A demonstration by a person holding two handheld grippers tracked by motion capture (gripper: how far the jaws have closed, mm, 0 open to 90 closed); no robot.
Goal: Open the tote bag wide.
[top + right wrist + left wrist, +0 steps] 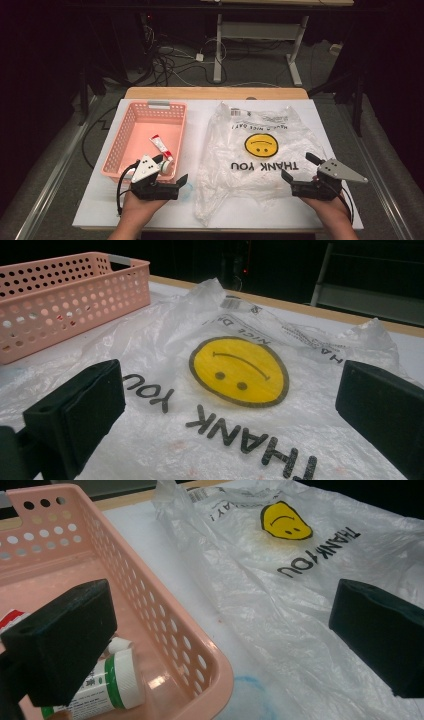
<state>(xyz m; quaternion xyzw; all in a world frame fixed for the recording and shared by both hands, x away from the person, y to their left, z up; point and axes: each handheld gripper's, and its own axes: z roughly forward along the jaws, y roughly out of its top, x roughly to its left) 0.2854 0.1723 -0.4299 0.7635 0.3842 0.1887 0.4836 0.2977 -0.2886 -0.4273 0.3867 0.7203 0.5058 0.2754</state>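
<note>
While both pairs of jaws stand wide apart with nothing between them, a person holds the left gripper (176,172) at the near corner of a pink basket (116,150) and the right gripper (298,168) over the near right part of a thin plastic bag (235,187), which lies flat on the white tabletop (100,210) just right of the basket. Nearest the left gripper, a white tube with a green band (107,687) lies in the basket's near corner, partly behind one jaw, so a reach for it could catch the perforated wall and push the light basket across the tabletop instead. Beside it, the bag's left edge comes close to the basket's rim; a tube carried across could snag that loose film and drag the whole bag. Under the right gripper, the film looks slack and slippery: a pinch may take both layers together and keep the mouth closed, or take too little and slip off. Farther on, a red-and-white tube (161,146) rests mid-basket, and the bag's handles (227,111) lie crumpled at the far end by the wooden edge, well away from either gripper.
</note>
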